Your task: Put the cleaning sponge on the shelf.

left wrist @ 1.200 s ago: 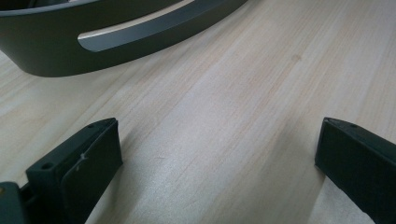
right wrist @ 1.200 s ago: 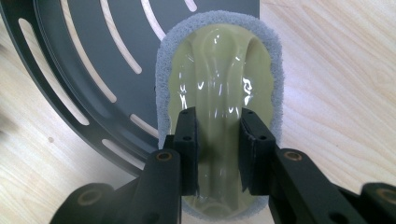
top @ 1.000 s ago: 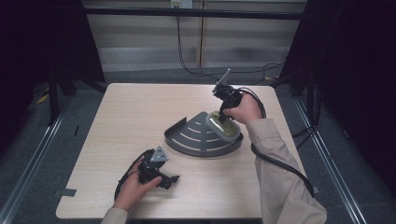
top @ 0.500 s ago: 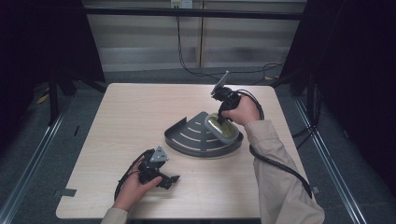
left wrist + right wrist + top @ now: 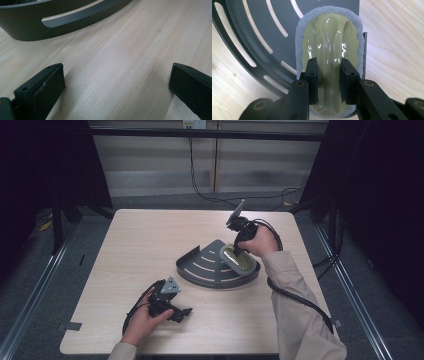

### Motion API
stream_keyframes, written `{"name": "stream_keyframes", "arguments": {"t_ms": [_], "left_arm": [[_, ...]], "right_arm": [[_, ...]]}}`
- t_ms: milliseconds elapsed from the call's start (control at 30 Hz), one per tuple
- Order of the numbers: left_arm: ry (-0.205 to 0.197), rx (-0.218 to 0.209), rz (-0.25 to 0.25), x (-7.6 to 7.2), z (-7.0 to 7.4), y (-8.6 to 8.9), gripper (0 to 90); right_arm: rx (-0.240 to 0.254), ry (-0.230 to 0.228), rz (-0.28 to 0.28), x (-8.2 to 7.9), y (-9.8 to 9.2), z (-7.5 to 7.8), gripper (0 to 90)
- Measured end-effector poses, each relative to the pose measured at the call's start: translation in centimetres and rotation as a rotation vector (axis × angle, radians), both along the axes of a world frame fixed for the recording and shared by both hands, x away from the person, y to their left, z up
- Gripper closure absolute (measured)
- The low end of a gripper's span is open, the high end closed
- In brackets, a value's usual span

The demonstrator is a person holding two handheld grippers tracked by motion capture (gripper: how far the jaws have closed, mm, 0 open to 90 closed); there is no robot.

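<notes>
A scrub pad [image 5: 329,40] with a glossy yellow-green grip and a grey foam rim lies on the right part of a dark grey slotted corner tray [image 5: 257,30], overlapping its straight wall. My right gripper [image 5: 328,62] is shut on the raised ridge of the grip, one jaw on each side. From the high view, the right gripper [image 5: 238,250] points down onto the scrub pad [image 5: 240,261] in the tray [image 5: 200,266]. My left gripper [image 5: 183,313] rests open on the table near the front left. Its jaws [image 5: 117,85] stand wide apart over bare wood, with the tray's curved wall [image 5: 30,27] just ahead.
The light wooden table [image 5: 140,240] has bare room at the left and back. Black cables trail from both grippers; the right one loops by the table's right edge [image 5: 300,300]. Dark floor and metal rails surround the table.
The right hand has sunk a little, bringing the scrub pad lower onto the tray. The left gripper has stayed where it was.
</notes>
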State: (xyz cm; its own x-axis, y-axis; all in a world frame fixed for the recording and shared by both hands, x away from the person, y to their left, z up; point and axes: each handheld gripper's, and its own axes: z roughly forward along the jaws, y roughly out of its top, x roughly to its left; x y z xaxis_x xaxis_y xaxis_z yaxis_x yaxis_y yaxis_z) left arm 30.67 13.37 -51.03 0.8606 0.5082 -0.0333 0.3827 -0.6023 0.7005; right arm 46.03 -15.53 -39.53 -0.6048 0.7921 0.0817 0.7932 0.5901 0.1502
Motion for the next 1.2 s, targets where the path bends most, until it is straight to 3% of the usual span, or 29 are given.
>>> {"name": "stream_keyframes", "arguments": {"t_ms": [1200], "left_arm": [[-0.001,0.004,0.005,0.0,0.0,0.0,0.0]], "right_arm": [[-0.015,0.01,0.01,-0.2,-0.8,-2.0,71.1]]}}
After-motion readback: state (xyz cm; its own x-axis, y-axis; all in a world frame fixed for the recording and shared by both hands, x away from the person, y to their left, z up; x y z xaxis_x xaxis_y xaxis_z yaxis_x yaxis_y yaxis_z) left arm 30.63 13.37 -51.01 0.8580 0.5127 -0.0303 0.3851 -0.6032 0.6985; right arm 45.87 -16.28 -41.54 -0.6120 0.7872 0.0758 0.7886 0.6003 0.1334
